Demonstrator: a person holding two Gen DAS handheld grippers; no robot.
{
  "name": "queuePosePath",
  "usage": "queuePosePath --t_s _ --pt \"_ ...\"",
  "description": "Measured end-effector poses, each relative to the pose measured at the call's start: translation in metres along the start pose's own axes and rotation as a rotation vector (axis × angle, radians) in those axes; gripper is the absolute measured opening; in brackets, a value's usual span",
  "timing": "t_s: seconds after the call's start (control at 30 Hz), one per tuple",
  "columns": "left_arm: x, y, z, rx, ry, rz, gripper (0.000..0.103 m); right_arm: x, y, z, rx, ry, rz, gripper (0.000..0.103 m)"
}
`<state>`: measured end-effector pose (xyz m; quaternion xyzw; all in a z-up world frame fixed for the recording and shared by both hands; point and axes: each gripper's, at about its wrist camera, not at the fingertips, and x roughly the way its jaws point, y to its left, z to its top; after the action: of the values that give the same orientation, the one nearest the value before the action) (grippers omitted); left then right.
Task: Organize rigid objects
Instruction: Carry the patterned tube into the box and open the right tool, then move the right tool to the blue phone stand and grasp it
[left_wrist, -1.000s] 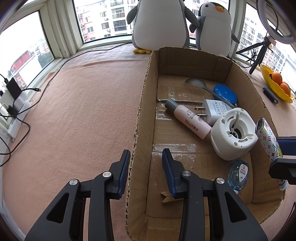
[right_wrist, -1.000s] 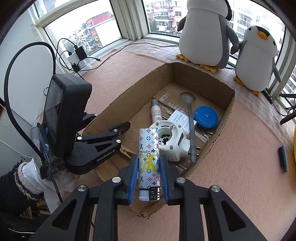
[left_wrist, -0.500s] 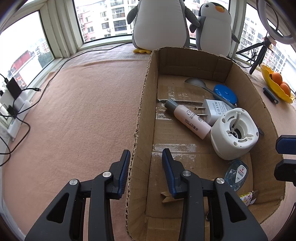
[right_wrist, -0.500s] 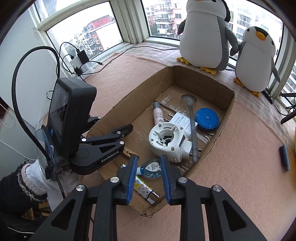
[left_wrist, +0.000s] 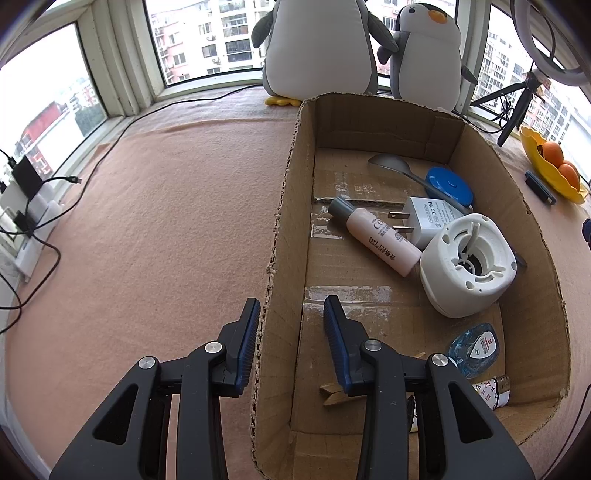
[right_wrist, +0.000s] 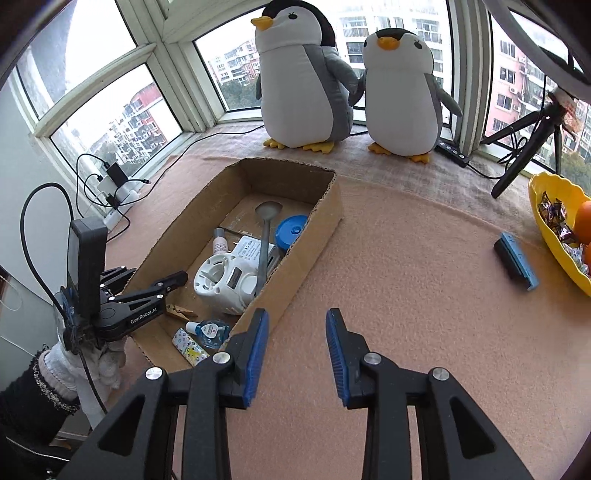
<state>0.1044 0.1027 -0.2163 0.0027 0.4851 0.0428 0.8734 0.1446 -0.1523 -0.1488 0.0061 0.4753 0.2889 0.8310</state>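
Note:
An open cardboard box (left_wrist: 286, 206) (right_wrist: 317, 236) sits on the pink mat. In it lie a patterned lighter (left_wrist: 493, 392) (right_wrist: 190, 347), a clear blue bottle (left_wrist: 474, 347), a white round device (left_wrist: 467, 266) (right_wrist: 225, 277), a pink tube (left_wrist: 373, 234), a white charger (left_wrist: 430, 218), a spoon (left_wrist: 391, 164), a blue lid (left_wrist: 448, 184) and a wooden clothespin (left_wrist: 338, 391). My left gripper (left_wrist: 291, 343) is open, its jaws astride the box's left wall. My right gripper (right_wrist: 297, 349) is open and empty over the mat right of the box. A dark and blue bar (right_wrist: 515, 260) lies on the mat at right.
Two plush penguins (right_wrist: 306, 85) stand behind the box by the window. A yellow bowl (right_wrist: 554, 225) with oranges and sweets is at far right, beside a tripod (right_wrist: 517, 147). Chargers and cables (left_wrist: 26, 206) lie at the left edge.
My right gripper let the patterned lighter drop into the box's near corner, opened, and swung right, away from the box. The left gripper has not moved.

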Motion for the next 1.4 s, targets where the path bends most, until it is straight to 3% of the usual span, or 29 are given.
queuePosePath --t_s 0.4,0.53,0.93,1.4 --pt "0.000 -0.002 0.002 0.009 0.007 0.013 0.036 -0.004 -0.138 0.026 0.118 -0.020 -0.199 0.035" --pt "0.001 -0.003 0.003 0.009 0.012 0.017 0.036 0.010 -0.164 0.038 0.121 0.005 -0.197 0.042" --pt "0.001 -0.004 0.003 0.006 0.017 0.026 0.036 0.056 -0.185 0.068 0.030 0.106 -0.289 0.049" --pt "0.002 -0.003 0.003 0.000 0.018 0.021 0.036 0.082 -0.199 0.074 0.030 0.174 -0.292 0.051"
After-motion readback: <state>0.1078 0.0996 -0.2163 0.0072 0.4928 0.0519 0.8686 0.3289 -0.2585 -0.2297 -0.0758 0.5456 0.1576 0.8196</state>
